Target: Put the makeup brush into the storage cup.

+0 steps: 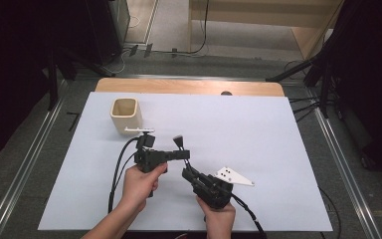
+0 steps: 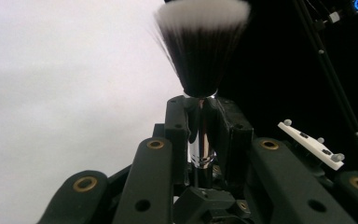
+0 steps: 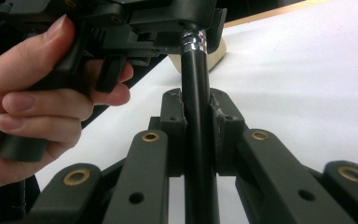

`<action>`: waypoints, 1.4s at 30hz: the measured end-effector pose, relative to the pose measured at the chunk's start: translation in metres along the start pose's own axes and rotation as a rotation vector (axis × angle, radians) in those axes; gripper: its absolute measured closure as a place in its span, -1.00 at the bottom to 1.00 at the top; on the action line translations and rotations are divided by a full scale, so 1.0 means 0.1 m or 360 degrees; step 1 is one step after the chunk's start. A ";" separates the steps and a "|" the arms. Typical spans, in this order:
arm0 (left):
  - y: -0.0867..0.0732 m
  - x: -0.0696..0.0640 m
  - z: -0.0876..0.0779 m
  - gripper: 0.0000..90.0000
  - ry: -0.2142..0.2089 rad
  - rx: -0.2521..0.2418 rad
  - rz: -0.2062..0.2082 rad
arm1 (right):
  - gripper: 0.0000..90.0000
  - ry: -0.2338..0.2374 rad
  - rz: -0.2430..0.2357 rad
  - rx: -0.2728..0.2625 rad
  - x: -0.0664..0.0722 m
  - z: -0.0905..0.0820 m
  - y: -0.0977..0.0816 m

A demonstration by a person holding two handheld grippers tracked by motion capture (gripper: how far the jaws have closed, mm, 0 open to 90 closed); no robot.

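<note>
1. The left gripper is clamped on the chrome collar of a makeup brush, its black, white-tipped bristles fanning out beyond the jaws.
2. The right gripper pinches the same brush's black handle lower down, jaws tight on either side.
3. Seen from the high view, the brush hangs between both grippers above the white table.
4. A cream cup stands upright well apart, near the table's far left corner.
</note>
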State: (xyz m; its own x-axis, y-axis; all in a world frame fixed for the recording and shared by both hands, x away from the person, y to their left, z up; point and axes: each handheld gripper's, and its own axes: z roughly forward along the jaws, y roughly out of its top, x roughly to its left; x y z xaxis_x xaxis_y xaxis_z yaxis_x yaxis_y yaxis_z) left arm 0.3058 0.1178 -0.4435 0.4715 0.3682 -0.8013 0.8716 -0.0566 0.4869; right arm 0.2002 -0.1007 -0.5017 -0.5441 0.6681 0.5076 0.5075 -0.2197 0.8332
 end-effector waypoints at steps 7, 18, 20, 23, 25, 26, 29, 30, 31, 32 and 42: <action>0.00 0.02 -0.01 0.75 -0.0033 0.0012 -0.0034 | 0.54 -0.0019 -0.0047 0.0016 0.02 0.00 0.03; 0.02 -0.04 -0.03 0.74 0.0093 0.0069 0.0090 | -0.21 -0.0015 -0.0113 0.0202 0.06 0.06 0.15; 0.02 -0.05 -0.03 0.74 0.0113 0.0083 0.0107 | -0.30 -0.0030 -0.0126 0.0271 0.08 0.09 0.18; 0.03 -0.04 -0.04 0.74 0.0119 0.0084 0.0113 | -0.38 -0.0033 -0.0180 0.0341 0.09 0.12 0.22; 0.03 -0.05 -0.04 0.74 0.0152 0.0091 0.0147 | -0.45 -0.0038 -0.0209 0.0388 0.10 0.14 0.25; 0.04 -0.06 -0.05 0.74 0.0162 0.0095 0.0161 | -0.47 -0.0033 -0.0214 0.0409 0.10 0.15 0.26; 0.04 -0.07 -0.05 0.74 0.0180 0.0100 0.0185 | -0.47 -0.0002 -0.0174 0.0458 0.08 0.17 0.30; 0.04 -0.07 -0.05 0.74 0.0187 0.0107 0.0194 | -0.47 0.0005 -0.0187 0.0472 0.07 0.18 0.31; 0.04 -0.08 -0.06 0.74 0.0194 0.0107 0.0196 | -0.47 0.0012 -0.0199 0.0495 0.07 0.18 0.33; 0.05 -0.07 -0.06 0.74 0.0193 0.0108 0.0194 | -0.47 0.0015 -0.0204 0.0519 0.06 0.19 0.34; 0.06 -0.06 -0.07 0.74 0.0257 0.0135 0.0248 | -0.48 0.0041 -0.0341 0.0743 0.07 0.23 0.53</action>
State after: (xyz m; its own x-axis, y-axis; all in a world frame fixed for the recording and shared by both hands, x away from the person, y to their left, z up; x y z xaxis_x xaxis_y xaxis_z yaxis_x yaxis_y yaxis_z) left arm 0.3072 0.1214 -0.4332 0.5798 0.4920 -0.6494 0.8012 -0.1997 0.5640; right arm 0.2386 -0.0914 -0.4586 -0.6820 0.6442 0.3462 0.6236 0.2650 0.7355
